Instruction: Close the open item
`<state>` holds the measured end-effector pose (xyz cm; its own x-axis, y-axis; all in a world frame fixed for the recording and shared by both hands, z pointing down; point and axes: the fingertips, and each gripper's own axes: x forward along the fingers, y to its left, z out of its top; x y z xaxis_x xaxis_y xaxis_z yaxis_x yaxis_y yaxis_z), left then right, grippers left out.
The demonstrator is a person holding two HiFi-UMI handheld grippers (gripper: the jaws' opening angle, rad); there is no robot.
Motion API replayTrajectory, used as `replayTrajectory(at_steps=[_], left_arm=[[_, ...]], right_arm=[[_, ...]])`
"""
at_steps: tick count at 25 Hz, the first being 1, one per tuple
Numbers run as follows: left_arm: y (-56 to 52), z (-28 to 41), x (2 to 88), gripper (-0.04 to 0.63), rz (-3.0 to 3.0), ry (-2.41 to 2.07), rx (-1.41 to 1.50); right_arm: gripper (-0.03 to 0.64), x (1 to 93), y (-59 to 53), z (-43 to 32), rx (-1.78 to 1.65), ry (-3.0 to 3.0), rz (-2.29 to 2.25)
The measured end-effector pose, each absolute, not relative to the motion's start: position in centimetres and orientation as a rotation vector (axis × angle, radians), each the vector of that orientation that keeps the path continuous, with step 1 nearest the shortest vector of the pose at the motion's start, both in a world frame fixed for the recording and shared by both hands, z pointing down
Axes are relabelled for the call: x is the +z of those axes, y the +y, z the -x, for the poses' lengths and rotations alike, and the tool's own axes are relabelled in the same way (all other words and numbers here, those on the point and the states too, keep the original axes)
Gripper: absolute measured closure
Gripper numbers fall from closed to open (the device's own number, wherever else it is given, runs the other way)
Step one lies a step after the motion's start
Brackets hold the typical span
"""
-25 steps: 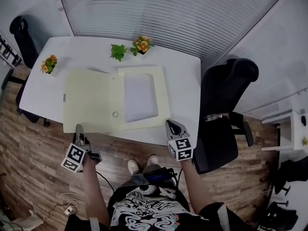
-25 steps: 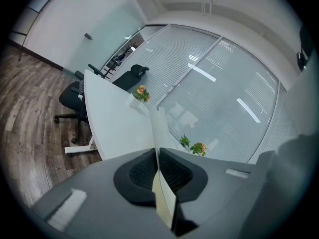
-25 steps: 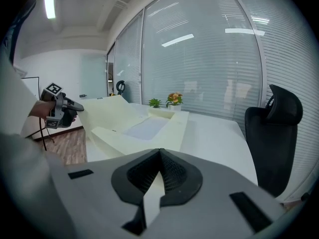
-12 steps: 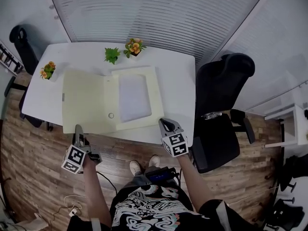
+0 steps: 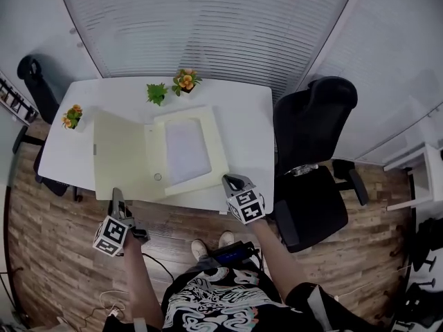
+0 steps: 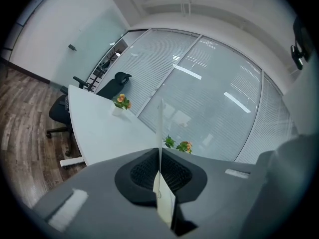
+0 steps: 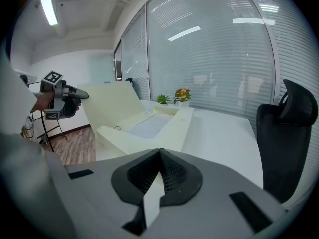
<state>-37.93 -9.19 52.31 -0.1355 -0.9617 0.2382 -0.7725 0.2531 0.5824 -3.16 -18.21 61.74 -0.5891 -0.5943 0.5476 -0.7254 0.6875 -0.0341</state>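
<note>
Lower left of the head view, the left claw [image 5: 116, 196] is clamped on the cover's [image 5: 119, 154] near edge, its forearm [image 5: 138, 275] reaching forward. At lower centre, the right claw [image 5: 228, 180] points forward and down, jaws together with nothing between them.

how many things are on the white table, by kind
orange-flower pots: 2
green plant pot: 1
pale yellow file box, open: 1
total: 4

file box [image 5: 121, 154] matt, smooth, probably plastic. table [image 5: 242, 116] top smooth, slight sheen. floor [image 5: 48, 254] wood planks, visible grain. chair [image 5: 311, 120] matt black seat and back.
</note>
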Motion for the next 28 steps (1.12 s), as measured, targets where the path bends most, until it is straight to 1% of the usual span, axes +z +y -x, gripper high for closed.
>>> replayTrajectory(at_steps=[15,28], left_arm=[[-10.7,32.8,48.8,0.589,-1.821,-1.848,-0.478],[-11.4,29.5,47.6,0.575,-1.904,-1.785,-0.557]], right_arm=[[0.615,61.7,-18.2,3.2,0.342,-2.383,-0.953],[0.615,61.6,-18.2,3.3,0.306,-2.416,-0.886]])
